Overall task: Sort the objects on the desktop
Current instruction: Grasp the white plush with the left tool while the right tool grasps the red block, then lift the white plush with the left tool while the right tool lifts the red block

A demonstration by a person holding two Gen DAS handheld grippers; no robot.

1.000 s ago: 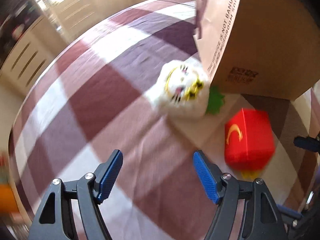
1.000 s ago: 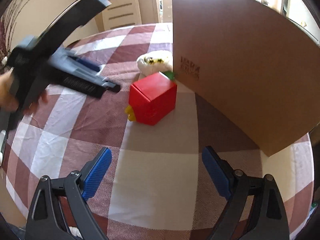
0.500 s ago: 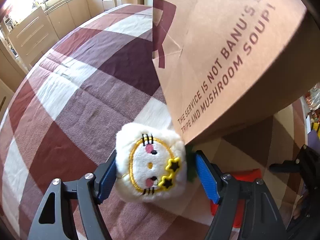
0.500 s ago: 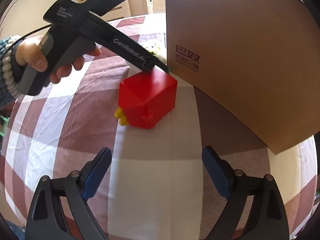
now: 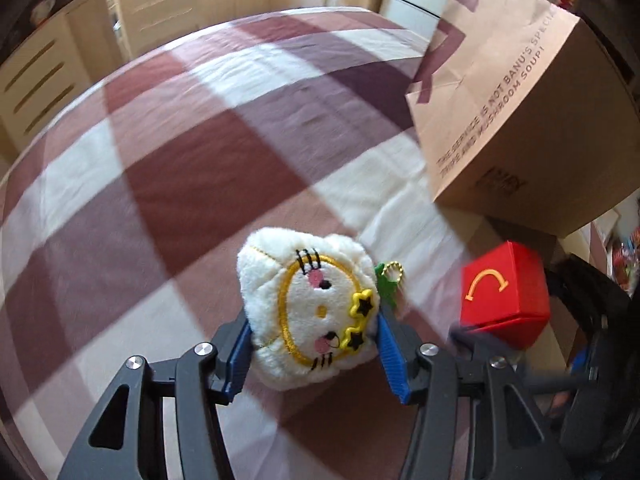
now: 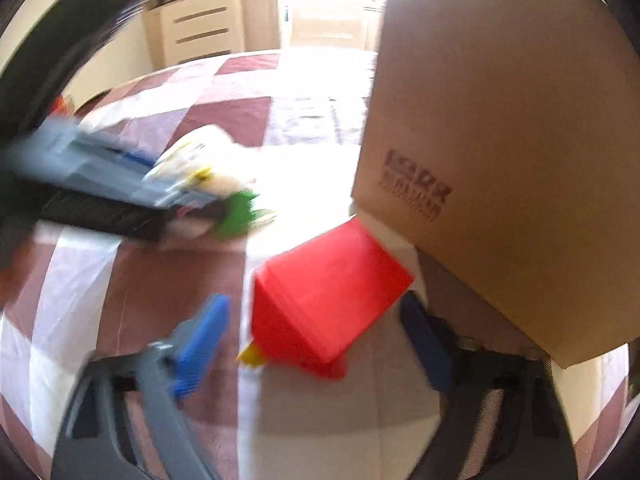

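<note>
The left hand-held gripper (image 5: 314, 354) had its two blue pads pressed into the sides of a white plush toy with an embroidered yellow-ringed face (image 5: 308, 312), which filled the gap between them; a green tag on a gold bead chain (image 5: 390, 282) hung just beyond the right pad. The right hand-held gripper (image 6: 316, 344) stood wide apart around a red cardboard box with a yellow arch mark (image 6: 328, 300), its pads clear of the box's sides as far as motion blur allowed judgement, so nothing was held there. A tall brown paper bag with printed lettering (image 5: 516, 120) rose ahead and to the right of both tools, on a desk covered in maroon-and-white checked cloth (image 5: 180, 168).

To do this step well, the left tool should probably keep an even squeeze on the soft toy and carry it level, while the right should centre the box squarely before closing, clear of the bag.

Compared with half a second earlier, the toy sat away from the bag's corner instead of against it, the left pads had narrowed onto it, and the box lay between the right pads instead of well ahead.
</note>
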